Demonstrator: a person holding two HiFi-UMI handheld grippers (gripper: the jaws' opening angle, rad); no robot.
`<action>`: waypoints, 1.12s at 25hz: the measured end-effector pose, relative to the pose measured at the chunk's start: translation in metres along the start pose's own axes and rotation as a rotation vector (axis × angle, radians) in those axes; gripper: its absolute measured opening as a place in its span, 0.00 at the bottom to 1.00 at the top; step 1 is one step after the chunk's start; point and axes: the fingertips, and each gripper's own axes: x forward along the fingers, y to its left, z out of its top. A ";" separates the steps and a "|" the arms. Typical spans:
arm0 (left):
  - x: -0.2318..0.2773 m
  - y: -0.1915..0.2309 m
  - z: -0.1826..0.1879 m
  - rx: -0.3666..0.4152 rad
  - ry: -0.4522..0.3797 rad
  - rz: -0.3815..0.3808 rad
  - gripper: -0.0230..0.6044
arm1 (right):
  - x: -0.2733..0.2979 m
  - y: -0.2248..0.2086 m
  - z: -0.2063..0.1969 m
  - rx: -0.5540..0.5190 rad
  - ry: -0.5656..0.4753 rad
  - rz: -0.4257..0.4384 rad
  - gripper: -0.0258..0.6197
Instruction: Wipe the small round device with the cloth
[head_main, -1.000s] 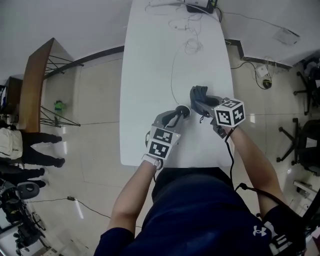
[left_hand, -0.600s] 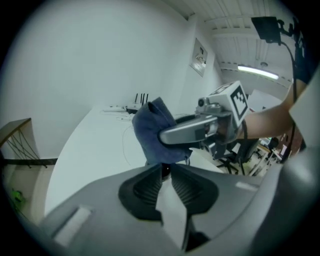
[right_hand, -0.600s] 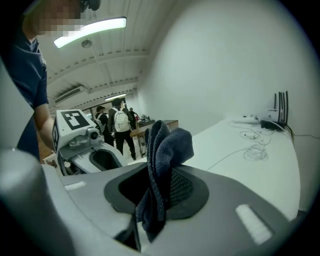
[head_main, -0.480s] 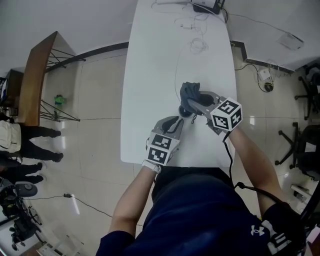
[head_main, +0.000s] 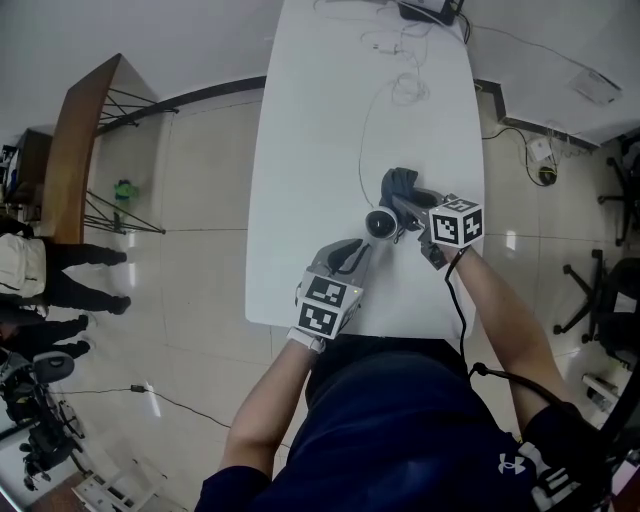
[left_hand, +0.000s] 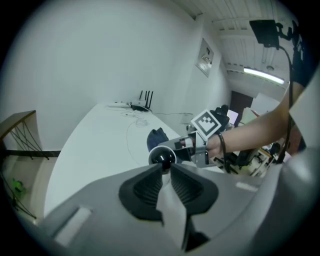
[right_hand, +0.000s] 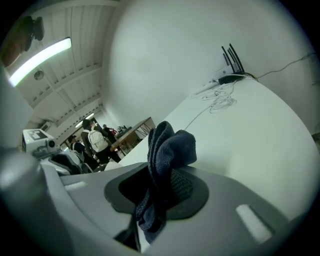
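The small round device (head_main: 378, 224), a glossy black ball on a thin white cable (head_main: 364, 140), is pinched at the tips of my left gripper (head_main: 368, 238). In the left gripper view the device (left_hand: 162, 156) sits right at the jaw tips of that gripper (left_hand: 166, 168), above the table. My right gripper (head_main: 402, 207) is shut on a bunched dark blue cloth (head_main: 399, 185), which hangs just right of and beyond the device. In the right gripper view the cloth (right_hand: 167, 150) fills the gap of that gripper (right_hand: 160, 192) and sticks up past the tips.
The long white table (head_main: 320, 150) runs away from me, with a router (head_main: 430, 10) and coiled cables (head_main: 410, 90) at its far end. A wooden table (head_main: 75, 150) and standing people (head_main: 40, 275) are on the left. Office chairs (head_main: 600, 290) stand on the right.
The right gripper carried the cloth left up to the device half a second ago, and it now sits slightly to the device's right again. The left gripper kept hold of the device.
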 end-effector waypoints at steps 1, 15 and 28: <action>0.000 0.000 0.000 -0.004 -0.001 -0.002 0.12 | 0.002 -0.001 -0.003 -0.026 0.012 -0.011 0.18; -0.008 0.004 0.008 -0.104 -0.038 -0.033 0.12 | -0.028 0.133 0.048 -0.539 0.021 0.308 0.18; -0.025 0.024 -0.022 -0.159 -0.035 0.055 0.12 | 0.029 0.049 0.056 -0.019 0.166 0.307 0.18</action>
